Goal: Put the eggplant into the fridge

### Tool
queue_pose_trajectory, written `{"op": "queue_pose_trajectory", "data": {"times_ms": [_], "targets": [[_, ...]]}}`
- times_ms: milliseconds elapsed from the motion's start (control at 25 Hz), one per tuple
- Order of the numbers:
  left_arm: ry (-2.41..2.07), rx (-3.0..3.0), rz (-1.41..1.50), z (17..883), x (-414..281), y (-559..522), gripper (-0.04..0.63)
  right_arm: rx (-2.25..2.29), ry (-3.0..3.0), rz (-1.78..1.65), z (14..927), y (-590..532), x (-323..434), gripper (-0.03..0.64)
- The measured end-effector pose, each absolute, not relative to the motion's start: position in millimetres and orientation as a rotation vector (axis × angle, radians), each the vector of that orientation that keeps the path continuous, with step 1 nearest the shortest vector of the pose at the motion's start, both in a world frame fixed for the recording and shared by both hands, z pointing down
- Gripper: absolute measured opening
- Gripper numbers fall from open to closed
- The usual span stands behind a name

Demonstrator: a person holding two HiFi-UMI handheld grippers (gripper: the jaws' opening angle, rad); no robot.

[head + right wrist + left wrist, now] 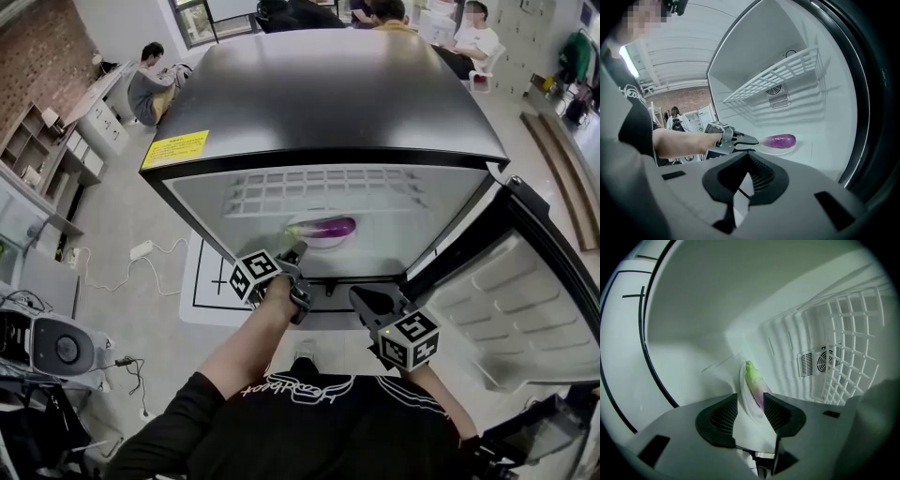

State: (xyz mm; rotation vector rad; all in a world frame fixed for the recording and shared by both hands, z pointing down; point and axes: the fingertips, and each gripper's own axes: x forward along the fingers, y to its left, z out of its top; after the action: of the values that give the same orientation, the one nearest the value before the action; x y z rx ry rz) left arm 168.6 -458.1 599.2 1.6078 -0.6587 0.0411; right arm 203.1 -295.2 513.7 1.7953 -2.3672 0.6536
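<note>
The purple eggplant (330,227) with a green stem lies on a white plate (312,242) on the floor of the open fridge (328,94) compartment. My left gripper (298,252) reaches into the fridge at the plate's near end. In the left gripper view its jaws (750,406) stand open, with the plate's rim (743,397) and the eggplant's stem end (753,376) between them and a gap at the left pad. The right gripper view shows the eggplant (781,139), the plate (782,150) and the left gripper (749,143). My right gripper (357,294) hangs shut and empty at the fridge's front edge.
A white wire shelf (319,187) spans the compartment above the eggplant. The fridge door (525,300) stands open at the right. A yellow label (175,148) sits on the fridge top. People sit at desks behind the fridge (155,84). Cables (141,253) lie on the floor at left.
</note>
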Motion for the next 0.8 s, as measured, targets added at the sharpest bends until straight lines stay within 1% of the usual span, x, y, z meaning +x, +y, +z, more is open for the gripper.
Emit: {"op": "queue_pose_trajectory", "data": {"times_ms": [240, 560, 760, 800], "targets": [[-0.623, 1.743, 0.108, 586.2, 162.1, -436.5, 0.153, 1.771, -2.386, 0.655, 510.1, -291.1, 196.0, 0.008], [-0.41, 2.103, 0.13, 523.7, 165.1, -376.7, 0.152, 1.805, -2.403, 0.601, 490.9, -276.3, 197.0, 0.008], [-0.322, 2.359, 0.156, 487.5, 151.8, -335.7, 0.15, 1.788, -2.445, 0.542, 473.7, -256.0, 189.7, 0.008], [-0.308, 2.401, 0.153, 479.4, 149.1, -326.8, 0.139, 1.788, -2.447, 0.533, 469.6, -250.9, 188.8, 0.008]]}}
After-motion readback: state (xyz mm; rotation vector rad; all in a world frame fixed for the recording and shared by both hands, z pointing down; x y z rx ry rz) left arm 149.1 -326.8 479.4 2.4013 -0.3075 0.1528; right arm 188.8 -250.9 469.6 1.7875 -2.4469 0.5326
